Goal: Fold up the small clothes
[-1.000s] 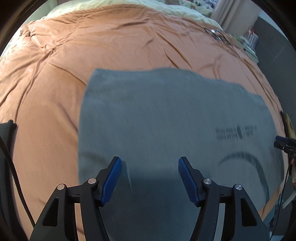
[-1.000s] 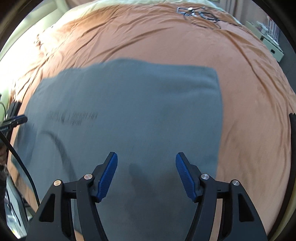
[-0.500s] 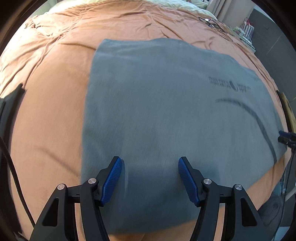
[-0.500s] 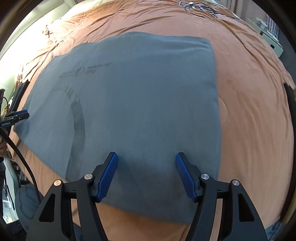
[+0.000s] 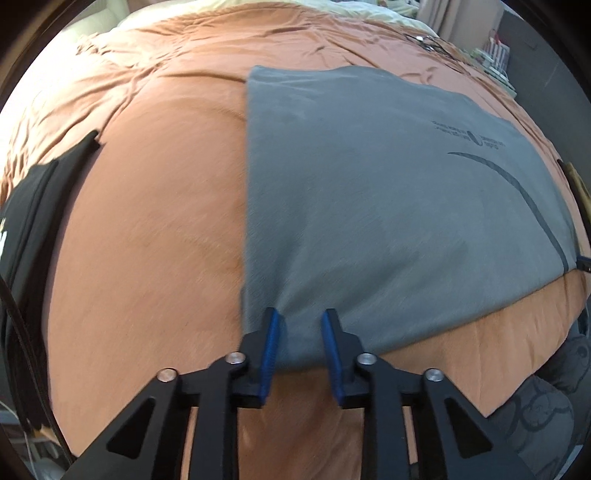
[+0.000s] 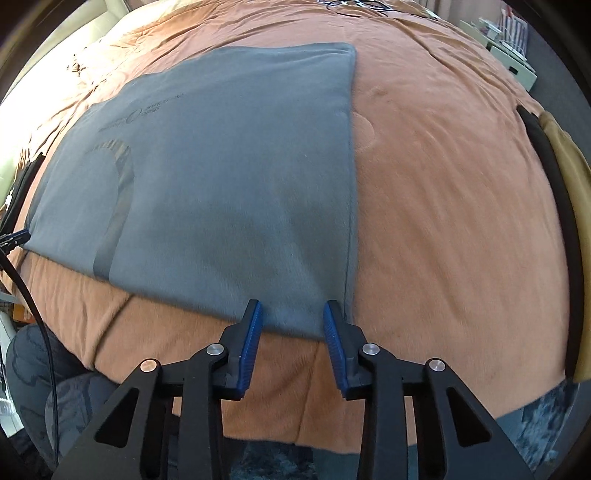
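We have the grey shirt flat on the bed, unfolded; left tool and right tool closing over its near corners, not yet pinching.

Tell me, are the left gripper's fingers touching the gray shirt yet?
Cannot tell. In the left wrist view the left gripper is closing astride the near edge of the gray shirt, but neither contact nor a gap shows plainly.

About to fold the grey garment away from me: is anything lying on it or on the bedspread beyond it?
Nothing visible does. The grey garment lies flat and bare on the orange bedspread; the cables sit far beyond it.
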{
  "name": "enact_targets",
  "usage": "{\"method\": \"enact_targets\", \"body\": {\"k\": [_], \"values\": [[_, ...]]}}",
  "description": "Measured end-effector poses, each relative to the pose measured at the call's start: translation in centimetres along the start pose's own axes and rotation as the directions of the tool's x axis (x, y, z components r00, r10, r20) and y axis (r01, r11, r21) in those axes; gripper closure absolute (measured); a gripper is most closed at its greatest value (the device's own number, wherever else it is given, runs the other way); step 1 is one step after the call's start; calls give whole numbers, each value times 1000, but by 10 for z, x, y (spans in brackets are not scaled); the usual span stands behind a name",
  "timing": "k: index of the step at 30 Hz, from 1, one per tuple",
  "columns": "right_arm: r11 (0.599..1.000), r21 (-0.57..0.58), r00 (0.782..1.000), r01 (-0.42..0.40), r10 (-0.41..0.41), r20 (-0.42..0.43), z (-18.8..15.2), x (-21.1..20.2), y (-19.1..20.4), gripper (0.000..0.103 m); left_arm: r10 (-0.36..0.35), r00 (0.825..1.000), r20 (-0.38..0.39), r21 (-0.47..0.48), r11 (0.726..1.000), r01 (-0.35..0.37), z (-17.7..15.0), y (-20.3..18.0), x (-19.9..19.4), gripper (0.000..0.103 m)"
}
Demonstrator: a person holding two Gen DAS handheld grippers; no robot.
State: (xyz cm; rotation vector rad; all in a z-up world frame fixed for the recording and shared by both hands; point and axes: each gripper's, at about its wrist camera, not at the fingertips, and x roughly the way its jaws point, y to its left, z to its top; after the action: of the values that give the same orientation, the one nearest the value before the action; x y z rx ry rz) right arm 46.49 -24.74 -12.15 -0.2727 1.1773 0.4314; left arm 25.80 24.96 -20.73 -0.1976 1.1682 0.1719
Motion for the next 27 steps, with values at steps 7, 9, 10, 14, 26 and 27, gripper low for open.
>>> {"method": "enact_targets", "body": {"k": [7, 9, 10, 14, 26, 27], "values": [[998, 61, 999, -30, 28, 31, -20, -24, -11, 72, 38, 999, 0, -62, 997, -38, -14, 19, -17, 86], [993, 96, 996, -69, 64, 57, -26, -31, -19, 72, 14, 1000, 9, -91, 996, -13, -17, 26, -23, 86], [988, 118, 993, -102, 93, 76, -29, -35, -24, 72, 3, 1000, 17, -107, 994, -1, -18, 29, -27, 84], [942, 229, 966, -245, 217, 142, -41, -40, -48, 71, -90, 995, 42, -215, 972, 97, -23, 41, -30, 75], [742, 443, 864, -503, 438, 247, -68, -1, -98, 71, -280, 954, 104, -458, 839, 296, -35, 62, -7, 49], [713, 461, 849, -528, 457, 265, -69, 3, -102, 71, -292, 950, 111, -473, 825, 309, -36, 63, -6, 49]]}}
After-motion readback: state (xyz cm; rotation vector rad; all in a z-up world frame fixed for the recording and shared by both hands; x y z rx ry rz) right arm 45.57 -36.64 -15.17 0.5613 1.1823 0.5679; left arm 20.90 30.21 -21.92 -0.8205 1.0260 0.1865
